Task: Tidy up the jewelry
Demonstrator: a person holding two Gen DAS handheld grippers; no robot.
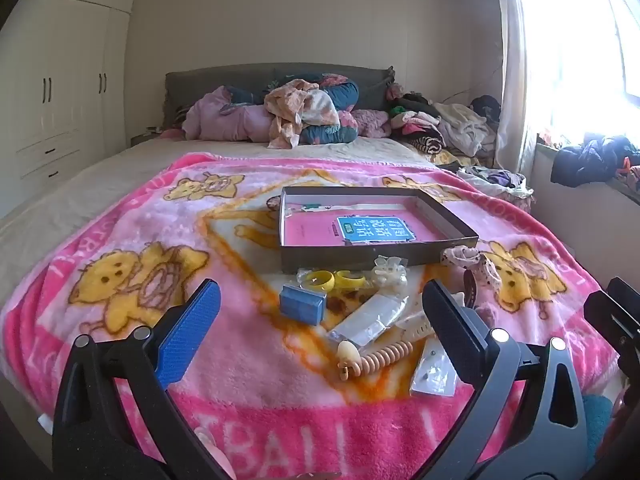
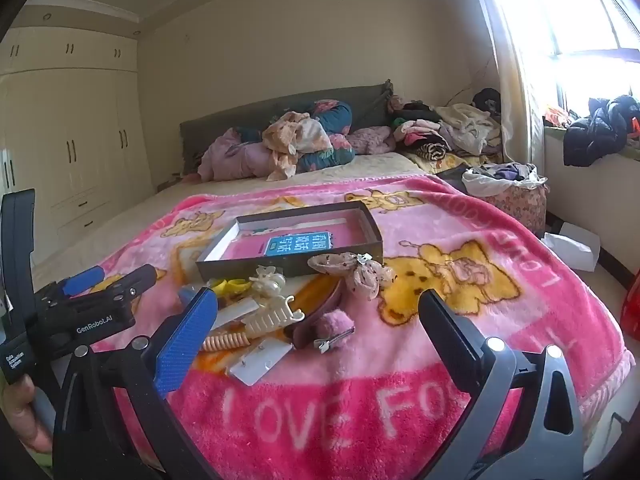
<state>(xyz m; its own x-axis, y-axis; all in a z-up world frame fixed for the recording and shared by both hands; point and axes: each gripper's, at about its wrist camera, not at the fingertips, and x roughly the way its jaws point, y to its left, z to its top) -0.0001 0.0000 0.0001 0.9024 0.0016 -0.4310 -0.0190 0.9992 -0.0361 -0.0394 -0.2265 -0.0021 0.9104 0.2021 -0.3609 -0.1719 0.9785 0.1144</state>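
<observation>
Grippers: left gripper (image 1: 320,320) and right gripper (image 2: 320,320), each with jaws spread wide and nothing between the pads; both hover over the near end of the bed, tilted slightly downward.
Hand: a person's hand (image 2: 24,420) grips the left tool's handle at the lower left of the right wrist view.
Blanket: pink blanket (image 1: 240,380) with yellow bear prints, covering the near half of the bed and carrying all the jewelry.
Nearest items: white earring card (image 2: 260,360), coiled beige hair tie (image 1: 380,356), pink fuzzy hair clip (image 2: 334,326), cream claw clip (image 2: 272,316).
Middle items: small blue box (image 1: 300,304), clear plastic packet (image 1: 372,318), two yellow rings (image 1: 334,280), pearly white claw clip (image 1: 390,272), spotted fabric bow (image 2: 356,268).
Tray: shallow dark box (image 1: 288,256), just beyond the pile, with a pink book (image 1: 360,230) lying flat inside; no jewelry visible in it.
Background: heaped clothing (image 1: 300,116) against the grey headboard (image 1: 224,76); white wardrobe (image 1: 60,92) at left.
</observation>
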